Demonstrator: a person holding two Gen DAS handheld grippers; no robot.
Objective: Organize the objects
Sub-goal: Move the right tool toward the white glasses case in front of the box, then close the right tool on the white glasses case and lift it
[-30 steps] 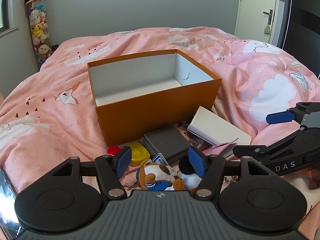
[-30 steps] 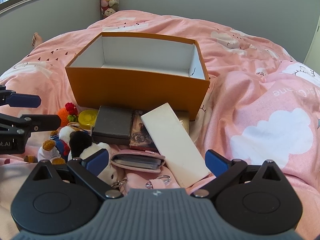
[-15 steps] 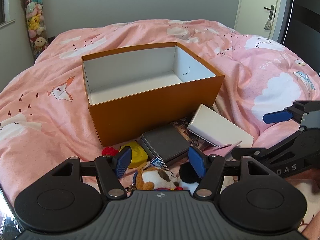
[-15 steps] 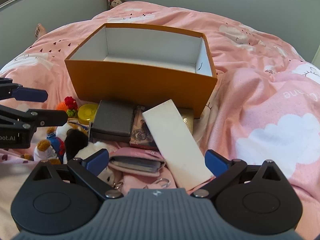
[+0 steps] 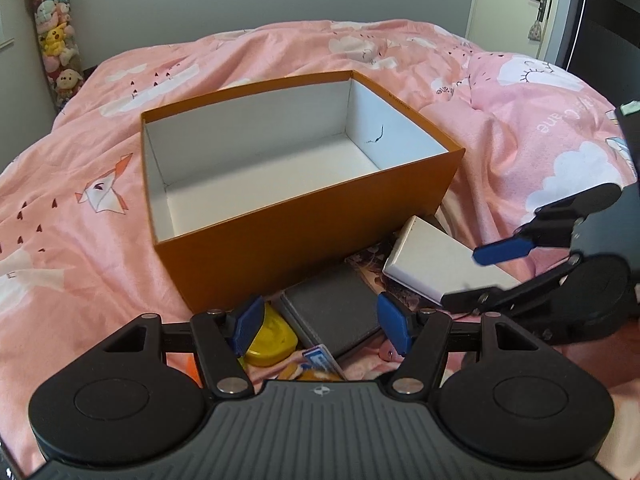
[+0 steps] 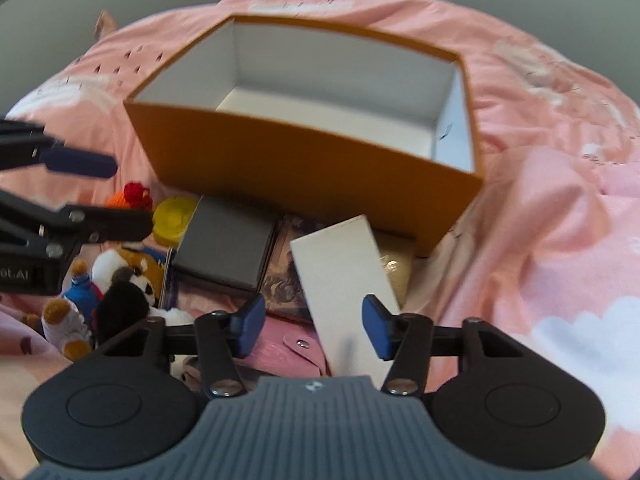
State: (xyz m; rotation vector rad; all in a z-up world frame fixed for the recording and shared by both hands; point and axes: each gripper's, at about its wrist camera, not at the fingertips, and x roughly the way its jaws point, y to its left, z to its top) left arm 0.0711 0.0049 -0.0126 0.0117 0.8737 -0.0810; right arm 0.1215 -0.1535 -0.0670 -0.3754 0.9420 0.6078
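An open orange box (image 5: 304,232) with a bare white inside stands on the bed. Loose items lie against its near wall: a grey case (image 5: 332,312), a flat white box (image 5: 432,264), a yellow lid (image 5: 272,340), plush toys (image 6: 120,280) and a pink wallet (image 6: 288,348). My left gripper (image 5: 320,326) hovers open over the grey case and the yellow lid. The jaws of my right gripper (image 6: 314,330) are closing, with the near end of the white box (image 6: 340,272) between them. The pads stand clear of its sides.
A pink patterned duvet (image 5: 80,184) covers the whole bed and rises in a fold right of the box. A tall tube of plush toys (image 5: 56,48) stands at the back left wall, and a door (image 5: 516,4) at the back right. A dark printed card (image 6: 286,280) lies under the white box.
Both grippers moved forward toward the orange box, which now looks larger. The right jaws narrowed from wide open around the white box. The left jaws kept their width.
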